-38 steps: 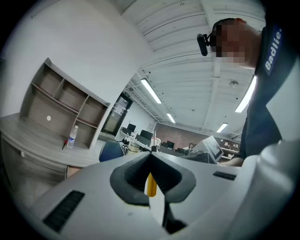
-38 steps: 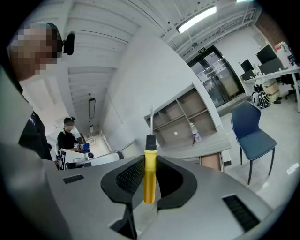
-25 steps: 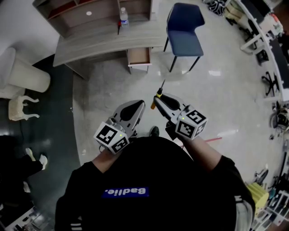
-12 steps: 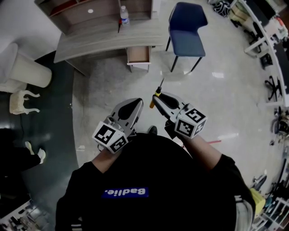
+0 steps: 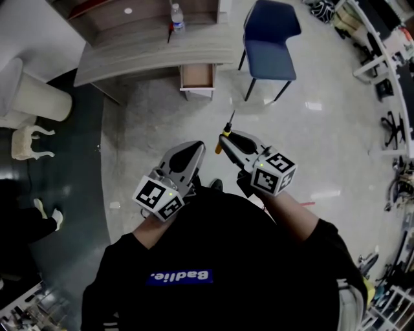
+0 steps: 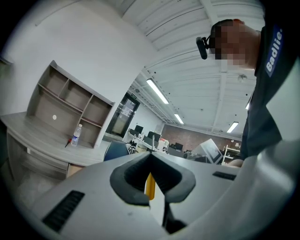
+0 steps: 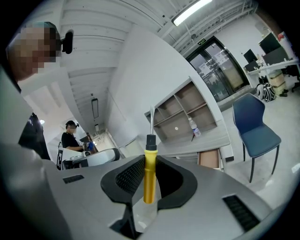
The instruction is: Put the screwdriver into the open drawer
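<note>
The screwdriver (image 7: 149,174) is clamped by its yellow handle in the right gripper (image 7: 150,158). The black collar and metal shaft stick out past the jaw tips, aimed toward the desk (image 5: 149,57). This is likely a carry pose, with the handle gripped so the shaft can be led into the drawer first and the tool dropped by simply opening.

The open drawer (image 5: 196,75) is seen pulled out under the desk top, beside the blue chair (image 5: 270,39). It is well apart from both grippers, with bare floor between. Its inside faces up, so no opening step is judged necessary. A water bottle (image 5: 175,17) is noted on the desk in front of the shelf unit (image 5: 129,16).

Right jaws are partly closed, with the pads pressed on either side of the handle. The handle is held upright in the gripper view, roughly centred in the pads.

The left gripper (image 6: 150,157) is held just beside the right one and is probably kept free as a spare. Its jaw tips are seen meeting and nothing is gripped. A yellow sliver shows through the slit behind the tips; what it is cannot be told.

The approach to the drawer is judged not yet made.
</note>
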Action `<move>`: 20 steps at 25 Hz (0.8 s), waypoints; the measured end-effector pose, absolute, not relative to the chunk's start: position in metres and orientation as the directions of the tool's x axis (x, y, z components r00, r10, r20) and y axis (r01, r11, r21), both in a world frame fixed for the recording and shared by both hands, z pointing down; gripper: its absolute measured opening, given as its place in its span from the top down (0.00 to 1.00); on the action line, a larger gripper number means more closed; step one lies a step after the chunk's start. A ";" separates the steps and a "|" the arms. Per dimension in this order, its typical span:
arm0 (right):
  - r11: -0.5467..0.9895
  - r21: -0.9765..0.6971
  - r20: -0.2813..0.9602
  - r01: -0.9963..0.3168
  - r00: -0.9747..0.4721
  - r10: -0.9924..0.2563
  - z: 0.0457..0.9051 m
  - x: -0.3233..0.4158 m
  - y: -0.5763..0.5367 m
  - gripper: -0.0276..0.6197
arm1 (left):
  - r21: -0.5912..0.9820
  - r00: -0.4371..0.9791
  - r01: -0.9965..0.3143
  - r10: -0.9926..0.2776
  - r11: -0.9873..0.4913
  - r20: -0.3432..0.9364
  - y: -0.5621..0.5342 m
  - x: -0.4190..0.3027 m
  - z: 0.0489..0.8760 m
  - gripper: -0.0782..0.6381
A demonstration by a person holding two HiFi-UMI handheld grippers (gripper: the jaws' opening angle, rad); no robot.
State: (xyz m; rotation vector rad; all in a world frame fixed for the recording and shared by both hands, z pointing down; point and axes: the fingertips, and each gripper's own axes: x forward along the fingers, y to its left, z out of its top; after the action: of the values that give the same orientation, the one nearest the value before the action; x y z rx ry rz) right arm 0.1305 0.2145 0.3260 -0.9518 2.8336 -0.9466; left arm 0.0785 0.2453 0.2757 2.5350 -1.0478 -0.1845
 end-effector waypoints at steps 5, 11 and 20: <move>0.626 -0.543 0.200 -0.560 -0.810 -0.552 0.335 0.120 0.187 0.81 | 0.414 0.725 -0.632 -0.688 -0.655 0.018 0.215 0.069 0.282 0.89; 0.585 -0.541 0.231 -0.604 -0.776 -0.587 0.341 0.104 0.138 0.81 | 0.404 0.751 -0.608 -0.661 -0.683 0.012 0.165 0.046 0.280 0.89; 0.537 -0.540 0.269 -0.648 -0.738 -0.619 0.345 0.061 0.067 0.81 | 0.414 0.785 -0.568 -0.619 -0.711 0.014 0.087 0.000 0.279 0.89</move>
State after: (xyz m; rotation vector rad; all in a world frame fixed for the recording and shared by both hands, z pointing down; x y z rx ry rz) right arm 0.0611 0.0671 0.3452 -1.1523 2.7938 -1.0115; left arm 0.0005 0.0872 0.2786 2.5768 -0.8976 -0.1758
